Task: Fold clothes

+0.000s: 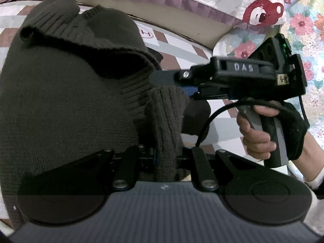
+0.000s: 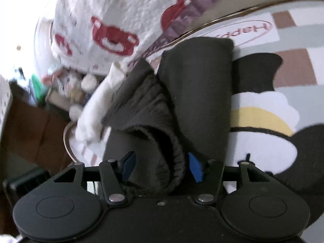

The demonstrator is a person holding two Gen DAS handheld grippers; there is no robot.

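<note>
Dark knitted wool fills the space between the fingers of our left gripper [image 1: 162, 156], which is pinched nearly closed on a ribbed cuff of the sweater [image 1: 66, 93]; the rest of that garment bulges from the cuff toward nine and eleven o'clock in the left wrist view, its ribbed hem curling over at the top. Our right gripper [image 2: 162, 167] stands with its jaws wide apart, the blue pads [image 2: 194, 167] at either side of a bunched ribbed fold of the same sweater, with a gap visible beside the left pad, so the cloth lies between them without being squeezed. Beyond the fold, a smoother dark panel runs up toward twelve o'clock in the right wrist view. Under the garment we see a round table [image 2: 204, 28] with a thin metal rim, covered in a printed cloth [image 2: 293, 70] of brown, grey and white squares and a cartoon figure at three o'clock. Past the rim, at eleven o'clock, hangs a white quilt [image 2: 113, 20] printed with red bears and edged in purple; a floral blanket [image 1: 303, 20] shows at two o'clock in the left wrist view. There, at three o'clock, the right hand [image 1: 261, 133], in a dark fingerless glove, wraps the grey handle of its gripper, whose body points toward nine o'clock at the sweater.
</note>
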